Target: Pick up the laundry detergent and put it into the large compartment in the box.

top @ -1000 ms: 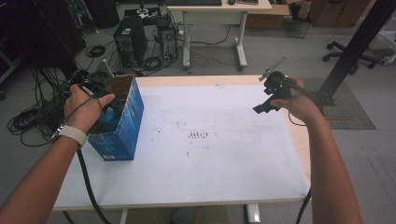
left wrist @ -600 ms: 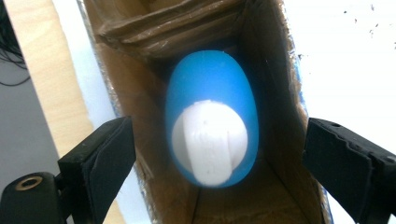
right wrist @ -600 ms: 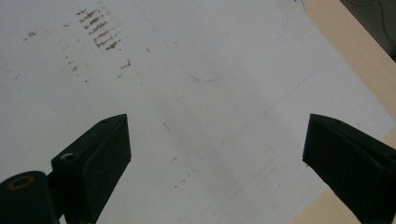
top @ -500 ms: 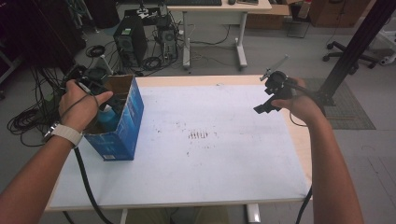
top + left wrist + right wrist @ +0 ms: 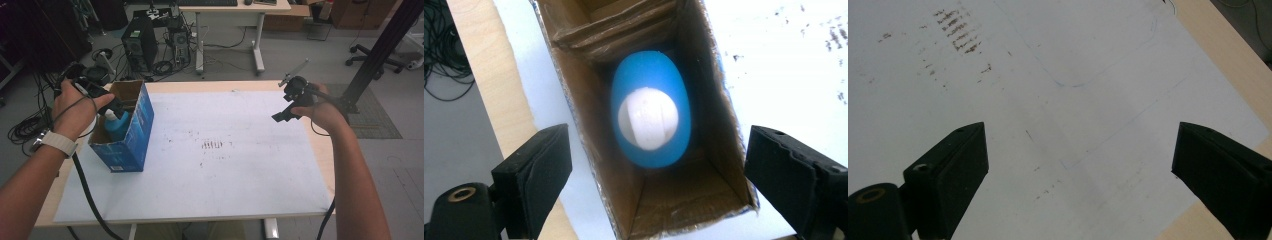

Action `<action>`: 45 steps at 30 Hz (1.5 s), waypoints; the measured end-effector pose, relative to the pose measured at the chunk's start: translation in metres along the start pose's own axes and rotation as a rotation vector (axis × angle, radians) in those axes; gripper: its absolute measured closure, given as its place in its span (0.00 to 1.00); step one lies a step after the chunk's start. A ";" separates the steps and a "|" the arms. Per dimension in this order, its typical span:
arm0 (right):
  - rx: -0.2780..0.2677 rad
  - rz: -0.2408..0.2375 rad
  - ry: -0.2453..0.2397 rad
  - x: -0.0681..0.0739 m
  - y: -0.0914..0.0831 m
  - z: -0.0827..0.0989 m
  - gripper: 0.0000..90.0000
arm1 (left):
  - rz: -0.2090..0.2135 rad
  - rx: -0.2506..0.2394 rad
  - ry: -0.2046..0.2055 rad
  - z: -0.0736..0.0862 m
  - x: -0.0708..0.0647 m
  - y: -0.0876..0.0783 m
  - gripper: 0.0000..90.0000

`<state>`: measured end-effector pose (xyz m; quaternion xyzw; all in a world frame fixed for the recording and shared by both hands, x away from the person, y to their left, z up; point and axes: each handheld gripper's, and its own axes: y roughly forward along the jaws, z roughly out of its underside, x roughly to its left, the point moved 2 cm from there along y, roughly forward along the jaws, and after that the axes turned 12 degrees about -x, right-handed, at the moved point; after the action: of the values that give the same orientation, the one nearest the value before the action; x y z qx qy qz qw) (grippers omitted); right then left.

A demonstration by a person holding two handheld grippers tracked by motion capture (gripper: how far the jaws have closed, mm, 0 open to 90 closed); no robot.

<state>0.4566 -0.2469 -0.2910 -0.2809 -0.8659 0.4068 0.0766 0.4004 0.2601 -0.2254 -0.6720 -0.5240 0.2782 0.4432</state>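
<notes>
From above, my table [image 5: 240, 170] is evenly lit by soft room light, its white sheet bright while the upper left of the frame sinks into dark. Shadows are faint and the picture a little grainy. Through my left camera, the white cap [image 5: 648, 119] glares, blown out inside the dim box [image 5: 719, 150], and my jaws sit soft-edged at the bottom. My right camera's picture is pale and mildly hazy.
</notes>
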 end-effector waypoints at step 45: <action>0.011 0.005 -0.002 0.004 -0.005 -0.003 0.09 | 0.146 -0.056 0.261 -0.001 -0.062 -0.046 0.12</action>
<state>0.4519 -0.2455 -0.2853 -0.2823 -0.8629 0.4121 0.0764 0.3620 0.2032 -0.1899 -0.7509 -0.4191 0.2051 0.4673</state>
